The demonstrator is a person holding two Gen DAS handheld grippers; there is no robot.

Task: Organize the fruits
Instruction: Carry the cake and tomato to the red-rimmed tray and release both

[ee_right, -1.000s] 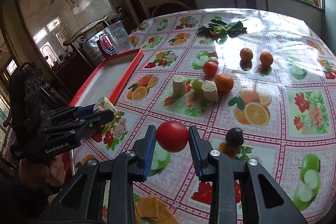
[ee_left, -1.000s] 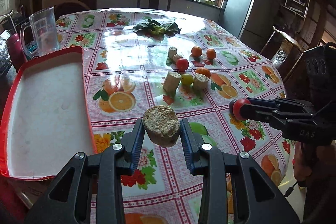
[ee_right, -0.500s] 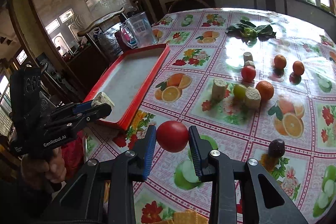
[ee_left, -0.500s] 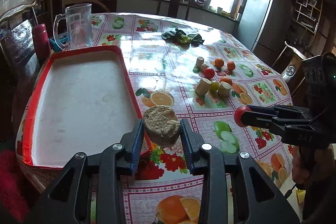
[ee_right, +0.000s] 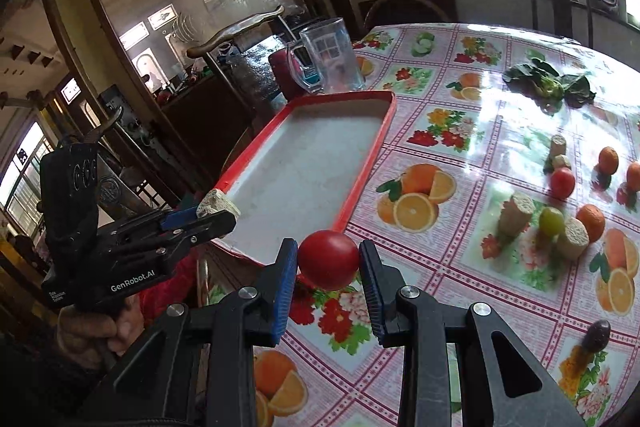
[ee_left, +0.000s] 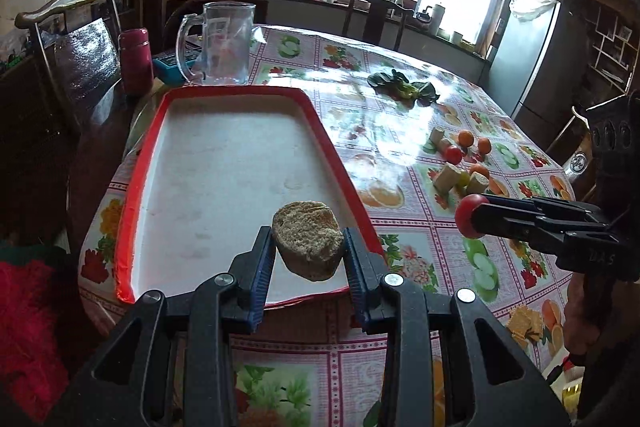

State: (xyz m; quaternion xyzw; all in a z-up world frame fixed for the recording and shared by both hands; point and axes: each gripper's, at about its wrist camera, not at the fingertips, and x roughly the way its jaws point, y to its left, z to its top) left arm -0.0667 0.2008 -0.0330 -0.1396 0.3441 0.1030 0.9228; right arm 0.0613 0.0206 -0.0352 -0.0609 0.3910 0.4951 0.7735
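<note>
Fruit pieces are held in both grippers at this moment. A rough, tan-brown, fibrous cut chunk, short and stubby like a sawn-off section of a stalk or cob, is pinched between the blue pads of the left gripper. A smooth, round red fruit, tomato-like, is clamped between the blue pads of the right gripper. Each piece is gripped across its middle, so both ends of the chunk stay free and it can be set down without the pads fouling the surface.

Both loads are carried clear of the flower-and-fruit printed plastic tablecloth. The chunk is seen over the near end of the shallow rectangular tray with red rim and pale floor; the red fruit hangs just outside the tray's near corner. The tray is judged to be the collecting place, since nothing lies in it yet.

Orientation of the chunk: one flat cut face is turned up and slightly away from the camera, the other down toward the tray. Its axis through the cut faces is thus tilted near upright, and the pads press on the curved side wall. The red fruit is nearly spherical; no long axis can be told.

Left on the cloth, well apart from the tray: more tan chunks, small oranges, a green fruit, a dark plum-like fruit and leafy greens. A clear glass mug stands beyond the tray.
</note>
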